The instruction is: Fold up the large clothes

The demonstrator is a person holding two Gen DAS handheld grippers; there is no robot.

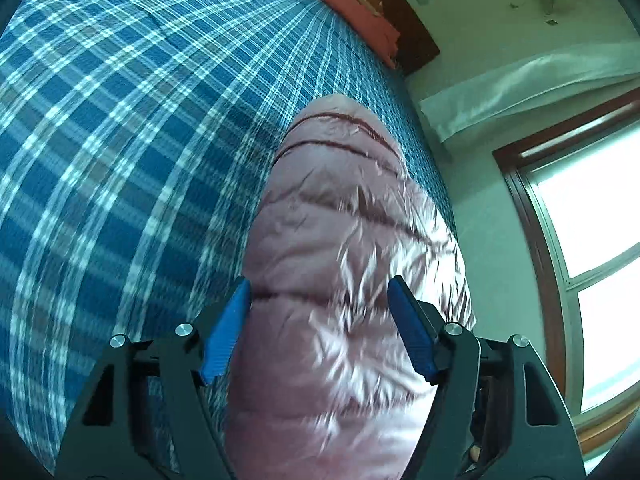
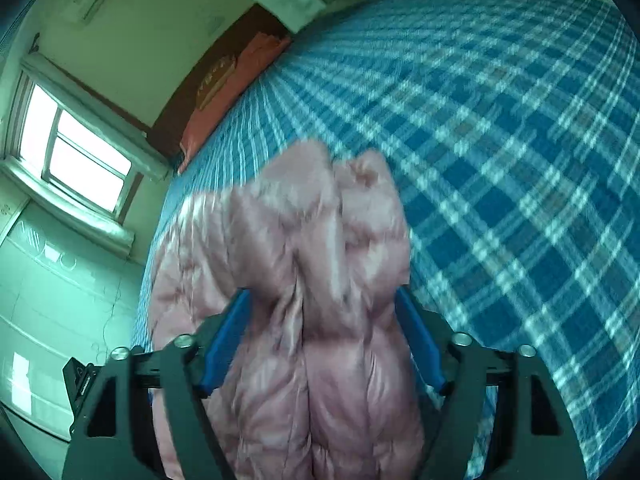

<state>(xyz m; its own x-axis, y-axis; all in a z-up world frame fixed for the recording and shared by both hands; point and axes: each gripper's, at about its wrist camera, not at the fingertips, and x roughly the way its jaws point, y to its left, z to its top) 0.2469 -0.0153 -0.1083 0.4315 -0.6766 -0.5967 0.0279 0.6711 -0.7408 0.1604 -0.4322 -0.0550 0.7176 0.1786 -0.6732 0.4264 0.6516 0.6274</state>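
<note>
A shiny pink quilted puffer jacket (image 1: 340, 240) lies on a bed covered in a blue and white plaid sheet (image 1: 120, 140). In the left wrist view my left gripper (image 1: 319, 292) stands wide, its blue pads (image 1: 226, 332) on either side of a thick fold of the jacket, which bulges up between them. In the right wrist view the jacket (image 2: 304, 280) is bunched and blurred. My right gripper (image 2: 322, 300) also straddles it, blue pads (image 2: 224, 340) pressed against the bulk at both sides. Whether either gripper clamps the fabric is unclear.
A red pillow (image 1: 348, 4) and dark wooden headboard (image 1: 404, 36) lie at the bed's far end. A window (image 2: 76, 152) and wall are beside the bed's edge near the jacket. The plaid sheet (image 2: 520, 160) stretches wide on the other side.
</note>
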